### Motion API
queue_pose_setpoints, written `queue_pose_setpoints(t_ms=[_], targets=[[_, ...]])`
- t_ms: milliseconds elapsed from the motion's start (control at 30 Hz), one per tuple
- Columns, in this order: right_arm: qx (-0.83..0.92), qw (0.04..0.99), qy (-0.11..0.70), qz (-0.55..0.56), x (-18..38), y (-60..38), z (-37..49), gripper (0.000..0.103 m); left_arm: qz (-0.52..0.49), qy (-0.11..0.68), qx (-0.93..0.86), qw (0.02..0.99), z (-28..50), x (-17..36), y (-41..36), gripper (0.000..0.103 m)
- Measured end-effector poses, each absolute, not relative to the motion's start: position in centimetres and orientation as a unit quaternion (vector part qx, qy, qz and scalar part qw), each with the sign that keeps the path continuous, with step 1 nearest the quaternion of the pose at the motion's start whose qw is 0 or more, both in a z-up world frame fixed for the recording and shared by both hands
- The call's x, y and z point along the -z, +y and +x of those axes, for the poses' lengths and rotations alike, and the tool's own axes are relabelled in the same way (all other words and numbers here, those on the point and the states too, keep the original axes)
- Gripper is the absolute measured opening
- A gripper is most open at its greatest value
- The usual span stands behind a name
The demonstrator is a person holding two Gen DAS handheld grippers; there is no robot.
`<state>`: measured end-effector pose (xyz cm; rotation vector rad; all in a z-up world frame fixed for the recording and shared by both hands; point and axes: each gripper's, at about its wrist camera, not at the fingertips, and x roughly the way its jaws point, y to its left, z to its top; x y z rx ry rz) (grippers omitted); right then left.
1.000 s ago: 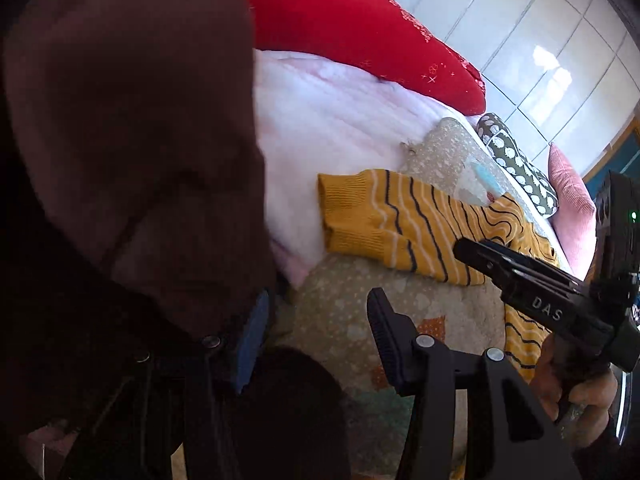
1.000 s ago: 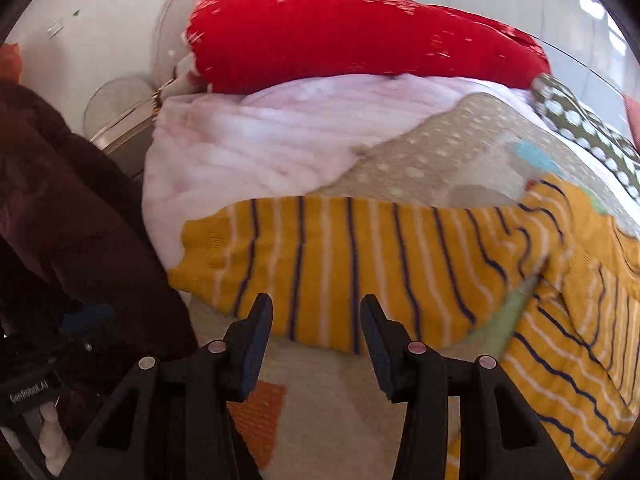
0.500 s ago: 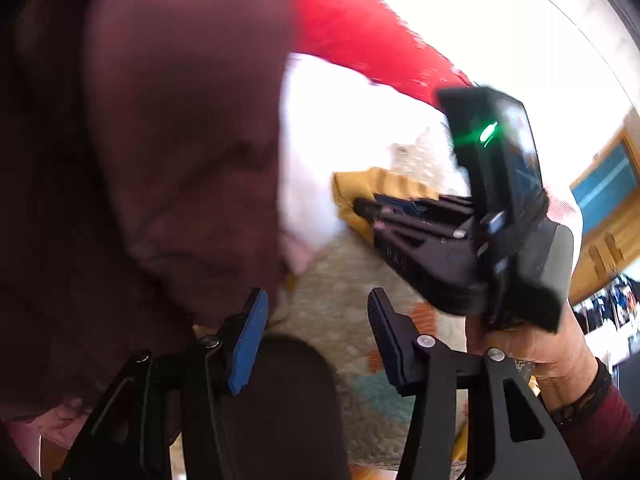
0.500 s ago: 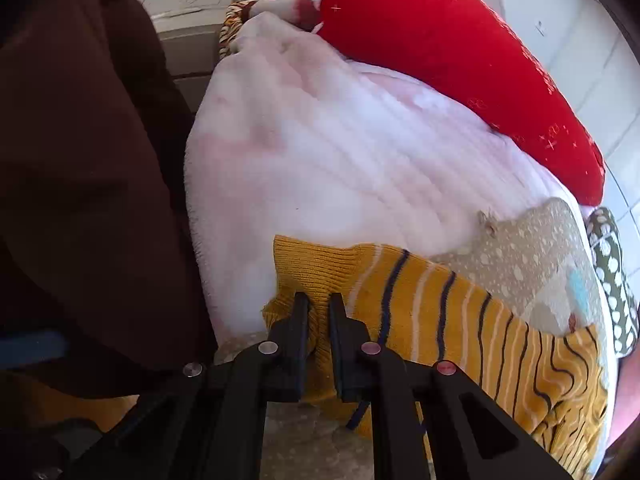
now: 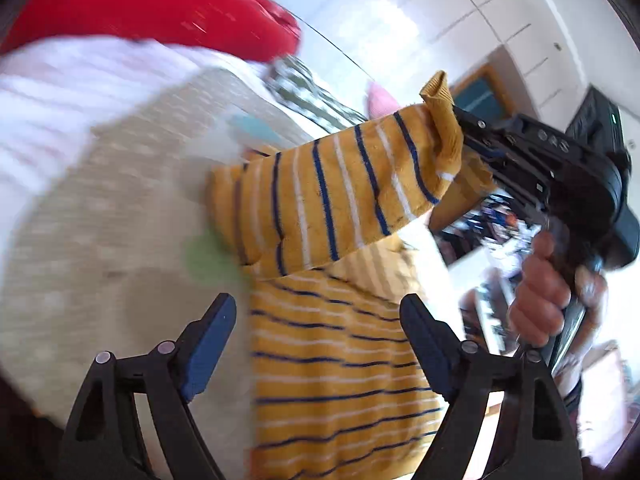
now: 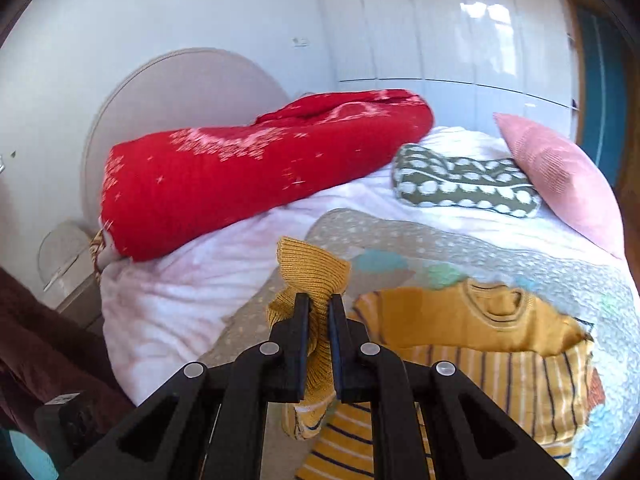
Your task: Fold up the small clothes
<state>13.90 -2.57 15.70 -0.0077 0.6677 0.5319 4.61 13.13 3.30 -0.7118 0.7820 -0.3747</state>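
A small mustard-yellow sweater (image 6: 480,352) with navy and white stripes lies on a patterned quilt (image 6: 400,240) on a bed. My right gripper (image 6: 318,312) is shut on the ribbed cuff (image 6: 308,268) of one sleeve, lifted above the quilt. In the left wrist view that sleeve (image 5: 340,196) stretches up to the right gripper (image 5: 464,132), held by a hand (image 5: 548,292). My left gripper (image 5: 316,320) hovers over the sweater body (image 5: 340,380), its jaws opening with nothing pressed between the pads.
A long red bolster (image 6: 248,176) lies at the head of the bed on a pale pink blanket (image 6: 180,292). A green dotted cushion (image 6: 464,184) and a pink pillow (image 6: 560,176) rest at the far side. White wardrobe doors (image 6: 440,32) stand behind. A dark brown garment (image 6: 40,352) hangs at the left.
The right gripper closed on the sleeve cuff and lifted it up and to the right. The left gripper swung away from the brown garment over the sweater, and its jaws widened.
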Motion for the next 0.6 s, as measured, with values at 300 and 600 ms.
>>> queue_pose_setpoints(t_ms=[300,600], targets=[[-0.196,0.917,0.343,0.046,-15.4,-13.0,15.6,0.009,-0.467,0.455,0.265,0.710,16.9,3.0,5.8,0.084],[-0.213,0.914,0.333,0.089,-16.6,-16.3,15.5,0.009,-0.434,0.413,0.282,0.749,11.1,1.1,4.5,0.087]])
